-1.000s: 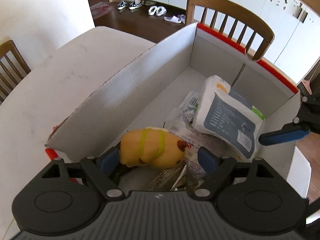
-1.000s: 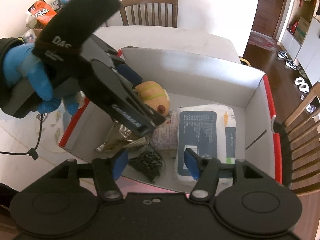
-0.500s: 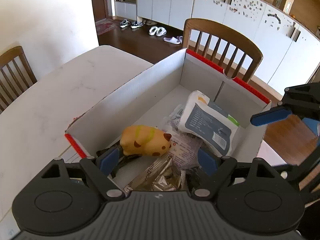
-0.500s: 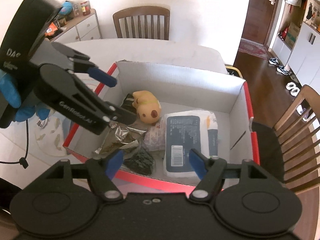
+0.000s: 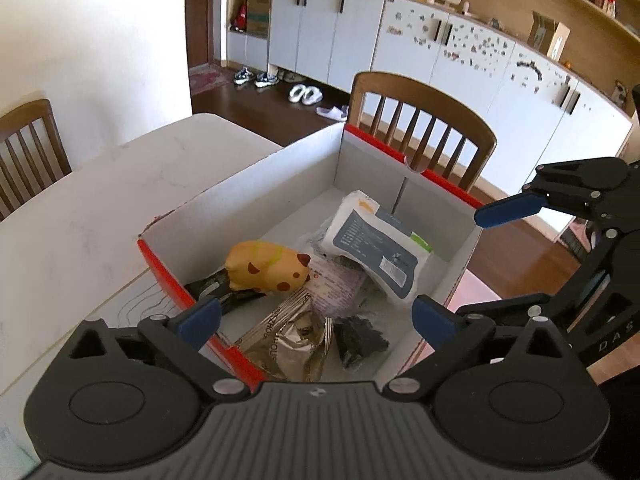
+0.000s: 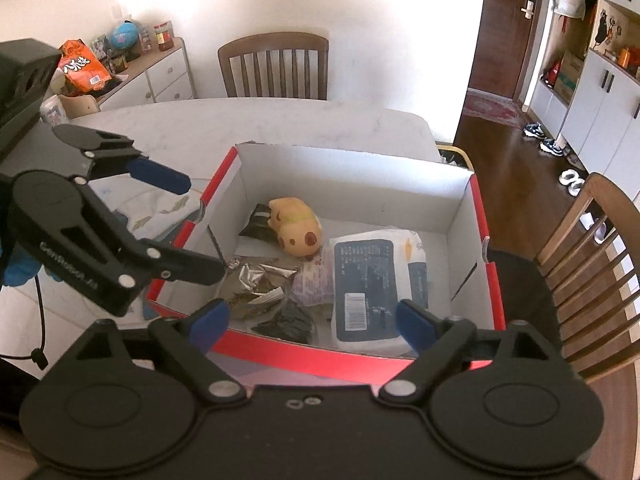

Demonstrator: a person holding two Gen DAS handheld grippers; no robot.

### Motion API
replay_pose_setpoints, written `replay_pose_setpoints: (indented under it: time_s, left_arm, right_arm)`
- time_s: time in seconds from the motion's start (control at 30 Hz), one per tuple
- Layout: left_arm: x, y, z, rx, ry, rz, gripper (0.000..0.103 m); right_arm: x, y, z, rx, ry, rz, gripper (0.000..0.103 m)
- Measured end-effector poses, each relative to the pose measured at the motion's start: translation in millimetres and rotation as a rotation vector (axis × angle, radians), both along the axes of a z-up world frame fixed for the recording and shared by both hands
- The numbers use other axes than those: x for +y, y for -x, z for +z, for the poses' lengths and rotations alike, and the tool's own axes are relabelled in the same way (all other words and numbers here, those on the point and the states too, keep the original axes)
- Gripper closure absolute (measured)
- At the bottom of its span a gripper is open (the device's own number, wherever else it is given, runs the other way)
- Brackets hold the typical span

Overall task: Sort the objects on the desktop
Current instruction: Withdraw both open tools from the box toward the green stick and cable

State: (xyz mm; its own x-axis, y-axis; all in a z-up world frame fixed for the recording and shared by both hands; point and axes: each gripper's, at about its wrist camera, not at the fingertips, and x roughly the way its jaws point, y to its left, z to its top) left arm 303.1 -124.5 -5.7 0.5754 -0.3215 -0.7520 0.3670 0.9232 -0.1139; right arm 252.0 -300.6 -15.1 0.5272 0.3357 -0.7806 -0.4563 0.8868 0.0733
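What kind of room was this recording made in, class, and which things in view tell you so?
Most likely a home dining area beside the entrance. A white dining table with wooden chairs around it, shoes and slippers on the wood floor by a door, and tall white storage cabinets all suggest it.

Box (image 6: 460, 204) on table (image 6: 280, 120), toy (image 6: 296, 226) and tissue pack (image 6: 372, 280) inside, chair (image 6: 274, 66) behind
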Motion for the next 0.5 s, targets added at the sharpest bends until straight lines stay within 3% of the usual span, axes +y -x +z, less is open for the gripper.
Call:
replay_pose_setpoints:
  time_s: [0.5]
  left_arm:
    - [47.7, 49.7, 7.0, -0.061, 0.074, 0.028, 0.001]
  right_arm:
    - [42.1, 26.1, 9.9, -0.055, 0.002, -0.100, 0.009]
